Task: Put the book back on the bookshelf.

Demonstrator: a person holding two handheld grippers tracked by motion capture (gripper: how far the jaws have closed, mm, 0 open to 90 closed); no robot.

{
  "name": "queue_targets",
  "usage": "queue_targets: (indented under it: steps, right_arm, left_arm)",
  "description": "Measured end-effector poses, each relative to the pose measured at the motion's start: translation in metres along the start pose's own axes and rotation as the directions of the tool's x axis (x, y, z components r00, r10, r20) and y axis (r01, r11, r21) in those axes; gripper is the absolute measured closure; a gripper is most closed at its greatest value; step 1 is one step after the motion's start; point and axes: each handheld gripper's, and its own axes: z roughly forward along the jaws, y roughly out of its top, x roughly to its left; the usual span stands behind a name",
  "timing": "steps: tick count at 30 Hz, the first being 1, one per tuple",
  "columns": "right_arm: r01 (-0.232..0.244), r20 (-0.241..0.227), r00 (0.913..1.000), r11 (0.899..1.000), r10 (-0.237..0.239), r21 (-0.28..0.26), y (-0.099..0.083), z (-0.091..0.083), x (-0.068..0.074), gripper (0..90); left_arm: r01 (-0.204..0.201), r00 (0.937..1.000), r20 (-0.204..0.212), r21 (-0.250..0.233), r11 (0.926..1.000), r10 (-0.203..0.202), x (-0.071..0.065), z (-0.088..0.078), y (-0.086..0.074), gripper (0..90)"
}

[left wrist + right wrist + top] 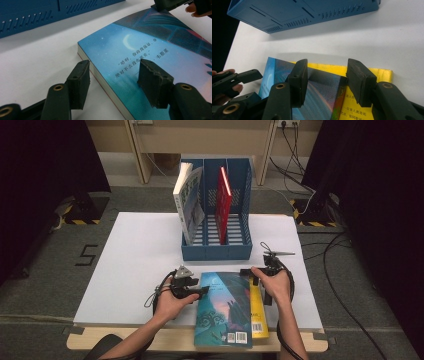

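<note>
High view — I see the blue book [223, 310] lying on the yellow book [258, 312] at the table's [135, 255] near edge. Left gripper view — left gripper [113, 75] spread, straddling its edge. Right gripper view — right gripper [327, 77] also spread, over its spine.

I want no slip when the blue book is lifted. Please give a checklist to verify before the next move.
1. Left gripper open, astride the blue book's left edge: ok.
2. Right gripper open over its right edge: ok.
3. Jaws closed on the book: not ok.
4. Yellow book lies underneath and may shift: not ok.
5. Blue rack has its right slot free: ok.
</note>
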Motion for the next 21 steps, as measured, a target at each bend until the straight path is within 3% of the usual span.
queue_targets:
  steps: [6, 11, 17, 21]
  right_arm:
    - [-0.011, -0.028, 0.9996, 1.000, 0.011, 0.001, 0.001, 0.001, -0.005, 51.7]
    - [-0.050, -0.049, 0.9975, 0.999, 0.051, 0.009, 0.002, -0.001, -0.008, 55.7]
    - [0.000, -0.037, 0.9993, 1.000, -0.001, -0.016, 0.004, -0.009, 0.001, 59.3]
    - [-0.003, -0.048, 0.9989, 1.000, 0.002, -0.024, 0.004, -0.013, 0.003, 59.5]
  left_arm:
    - [0.002, 1.0000, 0.001, -0.004, 1.0000, -0.002, 0.000, 0.000, 0.000, 41.9]
    - [0.005, 1.0000, 0.002, -0.005, 1.0000, -0.005, 0.000, 0.000, 0.000, 41.9]
    - [0.007, 1.0000, 0.001, -0.014, 0.9999, -0.007, -0.001, 0.001, -0.001, 41.8]
    - [0.007, 1.0000, -0.002, -0.018, 0.9998, -0.007, -0.001, 0.001, -0.001, 41.9]
